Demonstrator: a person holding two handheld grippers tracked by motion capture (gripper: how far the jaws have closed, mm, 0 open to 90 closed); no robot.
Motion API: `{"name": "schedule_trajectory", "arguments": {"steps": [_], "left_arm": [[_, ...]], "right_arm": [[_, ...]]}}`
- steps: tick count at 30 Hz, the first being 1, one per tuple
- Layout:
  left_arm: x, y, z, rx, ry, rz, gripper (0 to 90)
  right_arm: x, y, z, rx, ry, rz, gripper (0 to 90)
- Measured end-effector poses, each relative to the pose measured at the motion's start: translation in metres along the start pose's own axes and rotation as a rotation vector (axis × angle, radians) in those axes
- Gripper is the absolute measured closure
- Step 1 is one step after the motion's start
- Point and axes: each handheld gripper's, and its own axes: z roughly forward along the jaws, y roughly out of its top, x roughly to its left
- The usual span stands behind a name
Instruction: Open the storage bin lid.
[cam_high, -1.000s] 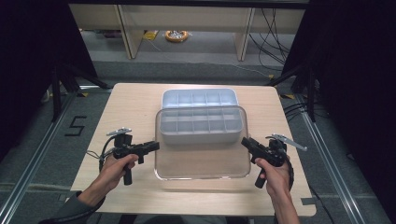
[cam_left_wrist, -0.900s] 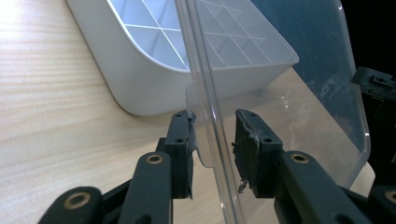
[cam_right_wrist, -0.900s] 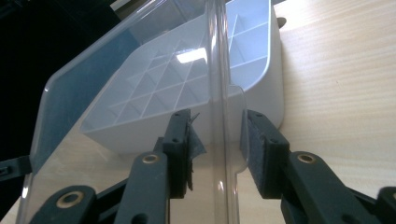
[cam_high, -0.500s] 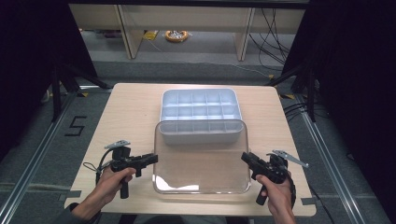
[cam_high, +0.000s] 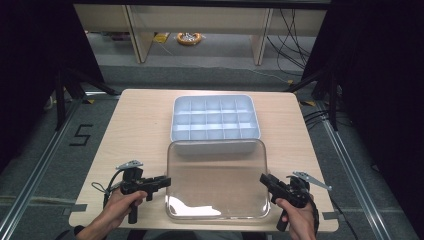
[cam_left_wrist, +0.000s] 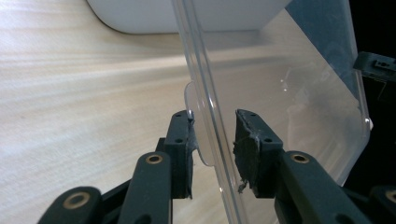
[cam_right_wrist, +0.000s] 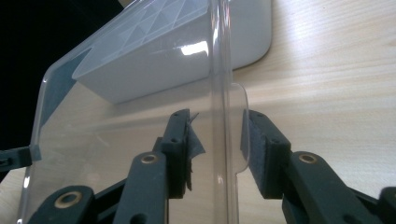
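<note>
The clear lid (cam_high: 216, 179) lies over the near half of the table (cam_high: 135, 125), held level between the two grippers, its far edge just by the near wall of the white compartment tray (cam_high: 215, 120), which sits uncovered at the table's middle. The left gripper (cam_high: 161, 182) pinches the lid's left rim, and in the left gripper view its pads (cam_left_wrist: 183, 144) straddle the rim beside a small rounded tab (cam_left_wrist: 198, 126). The right gripper (cam_high: 265, 181) does the same on the right rim, with a like tab (cam_right_wrist: 240, 130) just inside its outer pad. Both pairs of jaws are drawn in on the thin plastic.

The grip looks shallow on each side, so I judge slipping to be the main risk: the rim is thin and smooth, and a twist of either hand could let it slide out. If the hands drift apart or together, the lid may flex and pop free. Its near edge sits close to the table's near edge (cam_high: 200, 225), so a dropped lid could slide off toward the person.
</note>
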Motion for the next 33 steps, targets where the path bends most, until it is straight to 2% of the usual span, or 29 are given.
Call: {"name": "schedule_trajectory", "arguments": {"steps": [1, 2, 3, 4, 5, 6, 8, 9, 10, 11, 12, 13, 14, 15, 16, 17, 18, 19, 21, 23, 24, 25, 26, 27, 28, 29, 30, 32, 33], "left_arm": [[-0.001, -0.001, 0.0, 0.003, -0.005, -0.005, 66.4], [-0.001, -0.002, 0.0, 0.004, -0.003, -0.002, 66.5], [-0.001, -0.003, 0.0, 0.007, -0.002, -0.003, 66.5], [-0.001, -0.004, 0.0, 0.013, -0.001, 0.004, 66.5], [-0.002, -0.006, 0.001, 0.018, -0.006, -0.001, 66.5], [-0.002, -0.007, 0.001, 0.022, -0.009, -0.002, 66.5], [-0.002, -0.008, 0.002, 0.029, -0.009, -0.003, 66.5], [-0.002, -0.009, 0.002, 0.033, -0.004, 0.002, 66.5], [-0.002, -0.01, 0.003, 0.036, -0.004, -0.001, 66.3], [-0.002, -0.011, 0.003, 0.04, -0.002, 0.001, 66.3], [-0.002, -0.011, 0.003, 0.043, -0.001, 0.001, 66.1], [-0.001, -0.011, 0.004, 0.042, 0.001, 0.0, 65.8], [-0.001, -0.012, 0.004, 0.043, 0.001, -0.003, 65.7], [-0.001, -0.012, 0.004, 0.048, 0.003, -0.005, 65.5], [-0.001, -0.012, 0.004, 0.054, 0.0, 0.0, 65.2], [-0.001, -0.013, 0.005, 0.057, -0.003, 0.004, 65.1], [-0.001, -0.013, 0.005, 0.056, -0.005, 0.003, 65.1], [-0.001, -0.013, 0.005, 0.057, -0.005, 0.0, 65.1], [-0.001, -0.014, 0.006, 0.061, -0.004, 0.006, 64.8], [-0.001, -0.014, 0.006, 0.067, -0.002, 0.007, 64.3], [0.0, -0.014, 0.007, 0.066, -0.002, 0.003, 64.2], [0.0, -0.014, 0.007, 0.067, -0.001, 0.002, 64.0], [0.0, -0.014, 0.008, 0.069, 0.0, 0.004, 63.8], [0.0, -0.015, 0.008, 0.074, 0.003, 0.005, 63.4], [0.0, -0.015, 0.009, 0.078, 0.005, 0.011, 62.8], [0.0, -0.016, 0.009, 0.08, 0.007, 0.012, 62.3], [0.001, -0.016, 0.01, 0.088, 0.009, 0.018, 61.8], [0.0, -0.016, 0.012, 0.092, 0.013, 0.02, 61.0], [0.0, -0.017, 0.012, 0.098, 0.023, 0.033, 60.2]], "right_arm": [[-0.001, 0.0, -0.003, 0.007, -0.011, -0.021, 63.5], [0.001, -0.002, -0.003, 0.014, 0.003, 0.027, 63.5], [-0.002, -0.002, -0.003, 0.013, -0.011, -0.012, 63.5], [-0.002, -0.004, -0.003, 0.015, 0.002, 0.005, 63.3], [-0.002, -0.005, -0.003, 0.027, -0.013, 0.011, 63.1], [-0.005, -0.005, -0.003, 0.03, -0.017, -0.011, 62.9], [-0.006, -0.007, -0.001, 0.037, -0.024, -0.006, 62.5], [-0.006, -0.008, -0.001, 0.032, -0.009, 0.016, 62.5], [-0.008, -0.009, -0.001, 0.036, -0.009, -0.001, 62.2], [-0.006, -0.011, 0.0, 0.043, -0.016, 0.023, 61.8], [-0.008, -0.011, 0.001, 0.041, -0.017, -0.014, 61.6], [-0.007, -0.011, 0.0, 0.052, -0.034, -0.005, 61.5], [-0.008, -0.012, 0.002, 0.046, -0.027, -0.022, 61.3], [-0.006, -0.013, 0.002, 0.056, -0.025, 0.011, 61.2], [-0.008, -0.012, 0.003, 0.05, -0.036, -0.024, 61.1], [-0.007, -0.013, 0.003, 0.055, -0.022, -0.001, 60.9], [-0.008, -0.012, 0.003, 0.062, -0.012, -0.014, 60.9], [-0.008, -0.012, 0.002, 0.061, -0.033, -0.012, 60.8], [-0.007, -0.014, 0.003, 0.073, -0.023, 0.029, 60.5], [-0.007, -0.014, 0.004, 0.082, -0.031, 0.038, 60.1], [-0.009, -0.014, 0.005, 0.085, -0.034, 0.007, 60.0], [-0.002, -0.016, 0.004, 0.113, -0.043, 0.114, 59.9], [-0.005, -0.015, 0.004, 0.104, -0.032, 0.071, 59.9], [-0.001, -0.016, 0.003, 0.124, -0.035, 0.14, 59.8], [-0.006, -0.016, 0.005, 0.111, -0.031, 0.084, 59.8], [-0.002, -0.016, 0.004, 0.135, -0.039, 0.14, 59.7], [-0.005, -0.016, 0.006, 0.129, -0.031, 0.097, 59.6], [-0.009, -0.017, 0.008, 0.112, -0.033, 0.069, 59.6], [-0.006, -0.017, 0.007, 0.124, -0.038, 0.109, 59.6]]}}
